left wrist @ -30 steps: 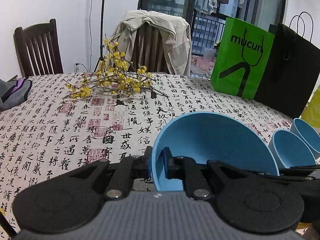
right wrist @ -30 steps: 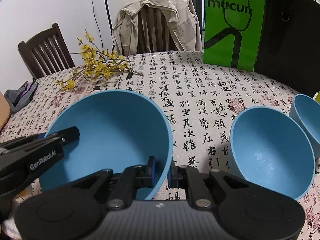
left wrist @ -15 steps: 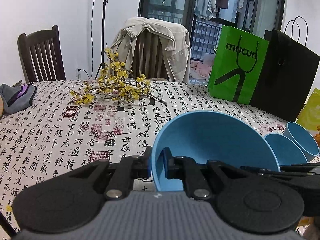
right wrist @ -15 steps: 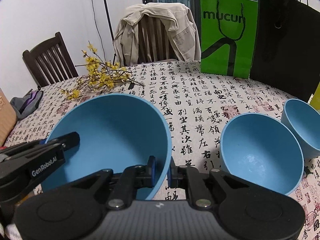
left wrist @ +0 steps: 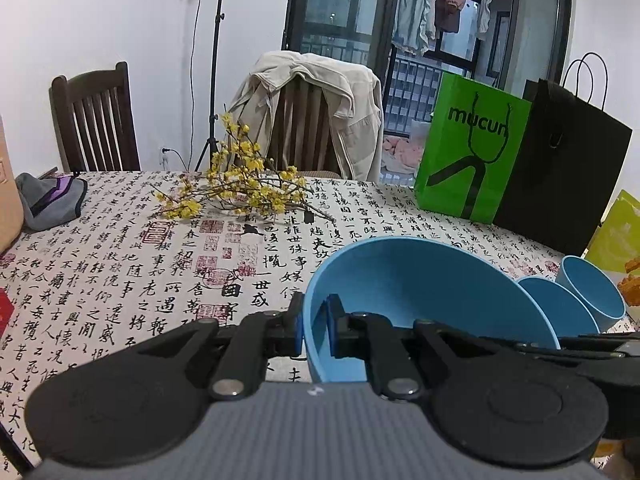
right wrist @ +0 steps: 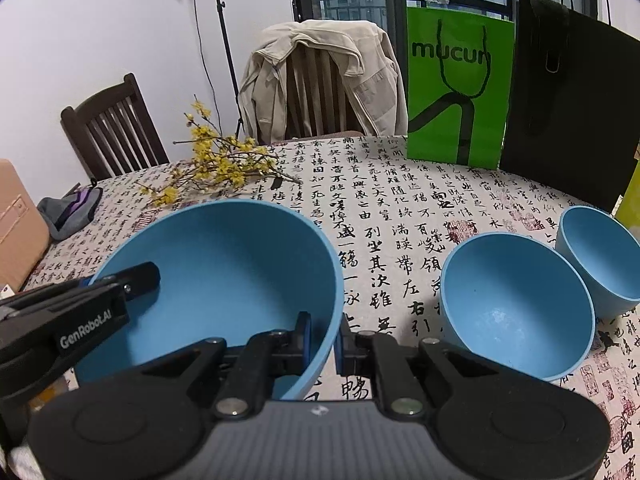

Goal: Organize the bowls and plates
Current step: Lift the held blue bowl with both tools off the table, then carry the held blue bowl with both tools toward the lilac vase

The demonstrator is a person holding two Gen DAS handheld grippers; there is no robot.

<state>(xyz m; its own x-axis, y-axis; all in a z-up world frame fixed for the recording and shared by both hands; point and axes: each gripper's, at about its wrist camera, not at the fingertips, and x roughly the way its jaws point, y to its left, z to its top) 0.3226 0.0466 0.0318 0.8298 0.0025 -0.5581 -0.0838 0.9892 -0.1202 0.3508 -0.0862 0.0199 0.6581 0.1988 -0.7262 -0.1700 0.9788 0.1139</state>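
A large blue bowl (left wrist: 424,292) (right wrist: 224,276) hangs above the calligraphy tablecloth (right wrist: 400,208), held at two sides of its rim. My left gripper (left wrist: 314,330) is shut on its left rim; it also shows at the lower left of the right wrist view (right wrist: 120,284). My right gripper (right wrist: 322,336) is shut on the bowl's near right rim. A medium blue bowl (right wrist: 516,304) (left wrist: 560,308) and a smaller blue bowl (right wrist: 600,256) (left wrist: 592,292) stand on the table to the right, side by side.
A yellow flower branch (left wrist: 240,192) lies mid-table. A green paper bag (left wrist: 472,156) and a black bag (left wrist: 560,176) stand at the far right. A grey pouch (left wrist: 52,200) and a cardboard box (right wrist: 16,220) sit at the left. Two chairs stand behind, one draped with a beige jacket (left wrist: 320,108).
Both grippers have risen with the large bowl held between them; the table and the two other bowls now look lower and farther off.
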